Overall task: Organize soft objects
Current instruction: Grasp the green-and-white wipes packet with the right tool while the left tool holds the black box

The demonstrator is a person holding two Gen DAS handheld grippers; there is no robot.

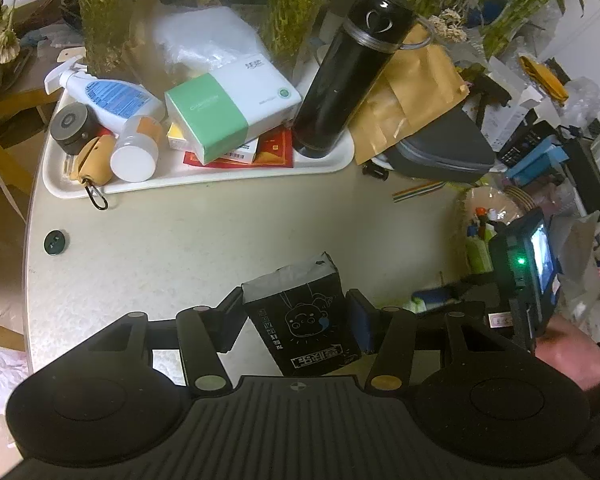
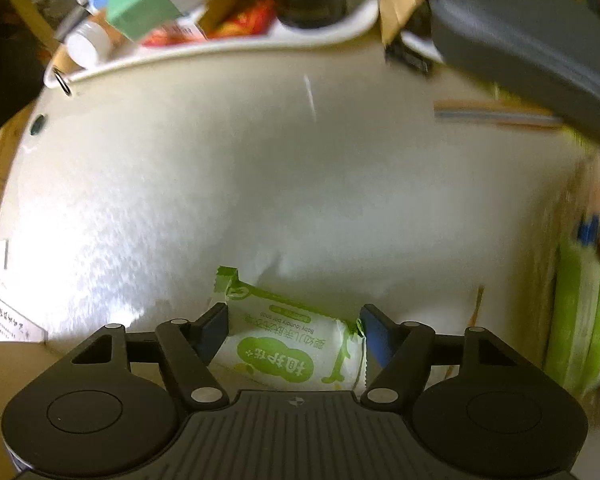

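My left gripper (image 1: 296,316) is shut on a black tissue pack (image 1: 302,312) with a cartoon face, held above the pale table (image 1: 204,236). My right gripper (image 2: 294,330) is shut on a white and green baby laundry soap packet (image 2: 288,344), held over the table (image 2: 260,168) near its front edge. The right gripper with its lit screen (image 1: 528,272) also shows at the right of the left wrist view, with the person's hand behind it.
A white tray (image 1: 204,178) at the back holds a black flask (image 1: 348,72), a green and white box (image 1: 228,112), a spray bottle (image 1: 108,96) and small jars. A grey case (image 1: 440,148) and clutter crowd the right. A green package (image 2: 584,316) lies at right.
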